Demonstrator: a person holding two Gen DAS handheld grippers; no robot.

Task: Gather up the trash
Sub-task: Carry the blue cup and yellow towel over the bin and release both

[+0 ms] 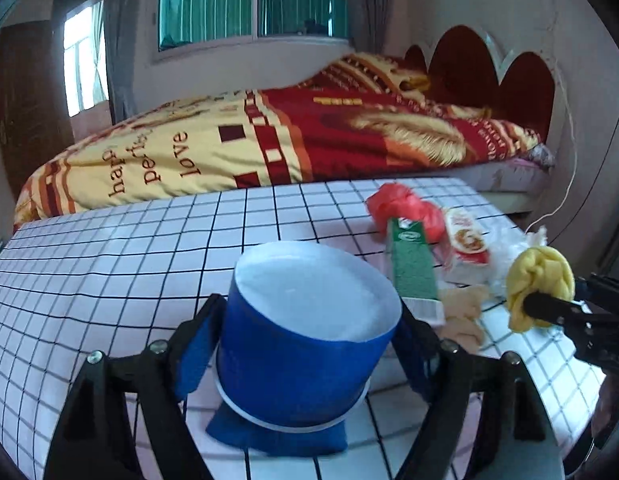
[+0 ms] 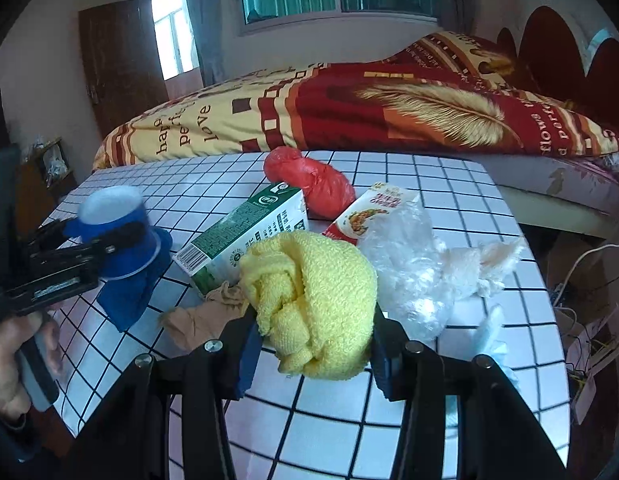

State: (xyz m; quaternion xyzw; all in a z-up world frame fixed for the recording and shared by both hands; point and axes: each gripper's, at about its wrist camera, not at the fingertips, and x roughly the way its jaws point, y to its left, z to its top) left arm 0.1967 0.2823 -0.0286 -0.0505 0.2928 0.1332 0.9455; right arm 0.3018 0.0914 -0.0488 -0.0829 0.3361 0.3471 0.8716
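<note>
The left tool (image 1: 309, 344) has its blue pads on either side of a blue paper cup (image 1: 305, 344), which stands upright over a blue cloth (image 1: 277, 436) on the grid-patterned desk (image 1: 109, 264); the left pad looks just clear of the cup wall, so the grasp seems released. The right tool (image 2: 313, 344) is clenched on a bunched yellow cloth (image 2: 313, 300). At 12 o'clock from the yellow cloth lie a green-and-white carton (image 2: 245, 236) and a red plastic bag (image 2: 313, 188). At 2 o'clock sit a snack wrapper (image 2: 365, 212) and crumpled clear plastic (image 2: 409, 276). A tan stocking (image 2: 197, 316) lies at 9 o'clock. A bed (image 2: 389, 116) stands beyond the desk.
</note>
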